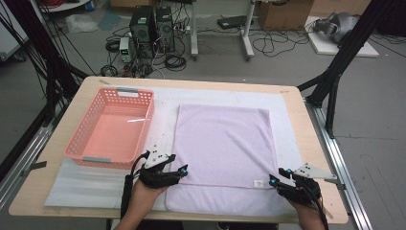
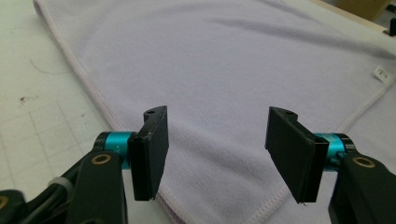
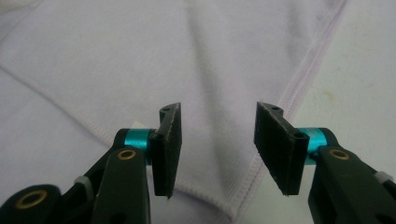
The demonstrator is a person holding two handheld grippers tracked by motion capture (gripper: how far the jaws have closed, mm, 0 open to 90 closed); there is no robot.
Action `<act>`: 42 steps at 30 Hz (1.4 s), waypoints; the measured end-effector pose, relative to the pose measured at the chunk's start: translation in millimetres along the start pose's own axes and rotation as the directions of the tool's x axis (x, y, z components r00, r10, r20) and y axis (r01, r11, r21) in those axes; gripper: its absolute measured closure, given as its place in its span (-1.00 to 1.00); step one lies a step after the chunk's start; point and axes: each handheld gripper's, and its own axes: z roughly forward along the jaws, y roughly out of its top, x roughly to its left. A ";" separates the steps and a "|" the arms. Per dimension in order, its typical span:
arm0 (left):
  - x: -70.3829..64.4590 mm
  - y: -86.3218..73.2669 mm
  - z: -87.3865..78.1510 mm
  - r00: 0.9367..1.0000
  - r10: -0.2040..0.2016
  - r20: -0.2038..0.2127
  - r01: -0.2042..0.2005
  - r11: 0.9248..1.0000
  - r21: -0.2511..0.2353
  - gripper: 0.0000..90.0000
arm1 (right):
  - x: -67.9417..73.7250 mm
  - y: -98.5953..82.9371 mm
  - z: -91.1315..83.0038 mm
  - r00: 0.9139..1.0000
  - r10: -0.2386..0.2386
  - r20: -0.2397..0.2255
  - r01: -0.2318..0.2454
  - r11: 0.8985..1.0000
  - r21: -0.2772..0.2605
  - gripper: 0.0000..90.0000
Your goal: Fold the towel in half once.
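A pale lilac towel (image 1: 222, 143) lies flat on the white mat (image 1: 95, 184) that covers the wooden table (image 1: 297, 105). It is folded, its upper layer stopping short of the near edge so that a strip of the lower layer shows along the front. A small white label (image 1: 258, 183) sits near the folded layer's near right corner.

The left gripper (image 1: 179, 171) is at the towel's near left corner, its jaws spread wide apart with nothing between them. In the left gripper view the left gripper (image 2: 217, 149) hangs just above the corner, the stitched hem (image 2: 93, 95) running away under its left jaw and the label (image 2: 381, 73) far off to the right.

The right gripper (image 1: 276, 178) is at the near right corner, jaws likewise parted and empty. In the right gripper view the right gripper (image 3: 217, 144) straddles the towel's corner, the hem passing beneath its right jaw, bare mat beyond.

A pink plastic basket (image 1: 76, 143) stands on the mat left of the towel, just beyond the left gripper.
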 end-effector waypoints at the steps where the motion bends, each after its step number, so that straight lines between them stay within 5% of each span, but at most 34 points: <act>1: -0.1 -1.4 -1.1 1.000 -0.005 -0.003 0.005 1.000 -0.001 -0.12 | 1.2 -1.8 -1.3 1.000 -0.002 0.004 0.002 1.000 0.006 0.14; 8: 4.8 -9.2 -7.1 0.998 -0.059 -0.014 0.060 0.997 0.038 0.00 | 1.7 -8.8 -8.0 1.000 0.005 0.024 -0.005 1.000 0.007 0.21; 21: 5.9 -28.2 -9.5 0.998 -0.060 -0.020 0.062 0.990 0.125 0.35 | -6.2 -11.9 -8.5 1.000 0.025 0.014 -0.025 0.999 0.033 0.31; 26: 5.0 -30.3 -10.2 0.999 -0.036 -0.028 0.039 0.992 0.123 0.55 | -3.5 -15.0 0.0 1.000 -0.002 0.009 0.001 0.995 0.104 0.52; 33: 0.5 -30.6 -11.1 0.999 0.006 -0.031 -0.003 0.993 0.115 0.86 | -1.5 -13.9 1.1 0.998 -0.049 0.030 0.045 0.992 0.121 0.94; 42: 2.8 -29.0 -14.2 1.000 -0.011 -0.003 0.011 0.997 0.074 0.85 | -2.4 -12.3 -2.2 0.999 -0.036 0.012 0.035 0.994 0.101 0.95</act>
